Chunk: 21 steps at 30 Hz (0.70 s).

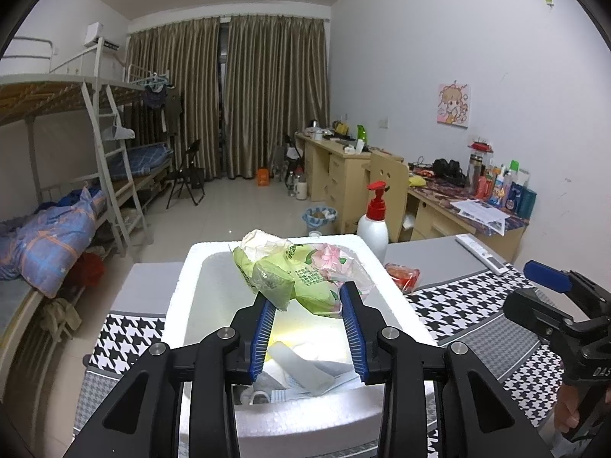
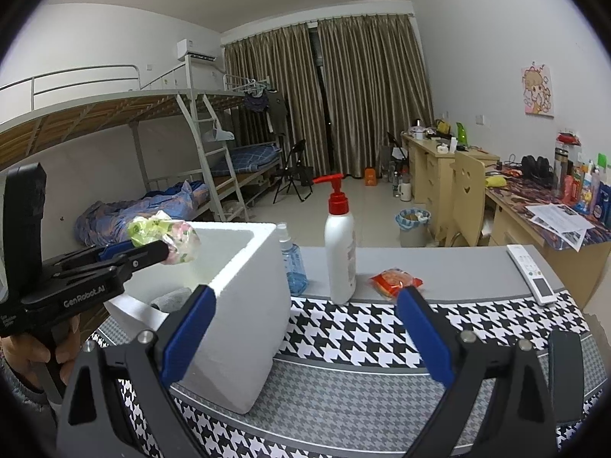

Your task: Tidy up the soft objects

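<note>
Jaws: L gripper (image 1: 308,293) clamped on tissue pack (image 1: 301,274) above foam box (image 1: 183,274) rim | R gripper (image 2: 305,297) wide open, empty

White walls (image 2: 477,38) and a pale tiled floor (image 2: 355,206) surround the room. Long brownish-gold curtains (image 1: 248,95) hang closed. White metal bunk beds (image 2: 160,129) face light wooden desks (image 1: 336,168).

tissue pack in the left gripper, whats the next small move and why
Probably lower it and open the fingers: the left gripper holds the tissue pack over the open foam box, where other items already lie. The right gripper is open and apart.
</note>
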Motion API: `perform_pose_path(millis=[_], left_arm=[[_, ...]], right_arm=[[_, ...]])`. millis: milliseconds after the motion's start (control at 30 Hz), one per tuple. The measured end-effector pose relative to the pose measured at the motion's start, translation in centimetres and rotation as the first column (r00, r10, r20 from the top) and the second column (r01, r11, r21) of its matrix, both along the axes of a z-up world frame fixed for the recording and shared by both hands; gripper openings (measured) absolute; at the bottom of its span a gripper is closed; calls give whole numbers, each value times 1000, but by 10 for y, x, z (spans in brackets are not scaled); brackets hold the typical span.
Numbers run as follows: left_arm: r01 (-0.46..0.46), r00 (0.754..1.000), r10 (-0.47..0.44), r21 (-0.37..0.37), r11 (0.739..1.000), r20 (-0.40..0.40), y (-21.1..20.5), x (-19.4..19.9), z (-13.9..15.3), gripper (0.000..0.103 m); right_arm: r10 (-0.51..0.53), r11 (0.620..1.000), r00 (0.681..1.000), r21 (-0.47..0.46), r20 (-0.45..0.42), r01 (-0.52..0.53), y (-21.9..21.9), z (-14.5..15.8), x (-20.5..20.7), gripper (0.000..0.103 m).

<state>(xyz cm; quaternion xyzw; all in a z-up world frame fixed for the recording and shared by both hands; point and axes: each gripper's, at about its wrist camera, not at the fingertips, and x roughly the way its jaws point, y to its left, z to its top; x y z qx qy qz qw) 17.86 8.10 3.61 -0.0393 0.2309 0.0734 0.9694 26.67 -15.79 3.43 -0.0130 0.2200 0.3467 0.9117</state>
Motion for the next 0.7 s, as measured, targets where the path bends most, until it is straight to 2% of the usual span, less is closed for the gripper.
perform_pose_path(millis=[33, 100, 167, 400, 467, 700], left_arm=[[-3, 1000, 3, -3, 1000, -6, 1, 2, -1, 45], [-15, 1000, 15, -7, 1000, -11, 3, 4, -1, 64], [-35, 999, 35, 1, 999, -4, 3, 3, -1, 76], [-33, 999, 32, 17, 999, 24, -2, -4, 1, 98], [-30, 999, 29, 20, 999, 43, -4, -8, 3, 102], [-21, 997, 19, 26, 999, 76, -9, -21, 10, 102]], right_arm=[[-4, 1000, 1000, 2, -2, 4, 0, 0, 1, 98], [-14, 1000, 1000, 7, -8, 14, -3, 0, 2, 98], [-23, 1000, 1000, 13, -9, 23, -5, 1, 3, 98], [-21, 1000, 1000, 15, -15, 21, -8, 1, 3, 98], [-22, 1000, 1000, 13, -11, 23, -9, 2, 1, 98], [-20, 1000, 1000, 19, -3, 20, -12, 5, -6, 98]])
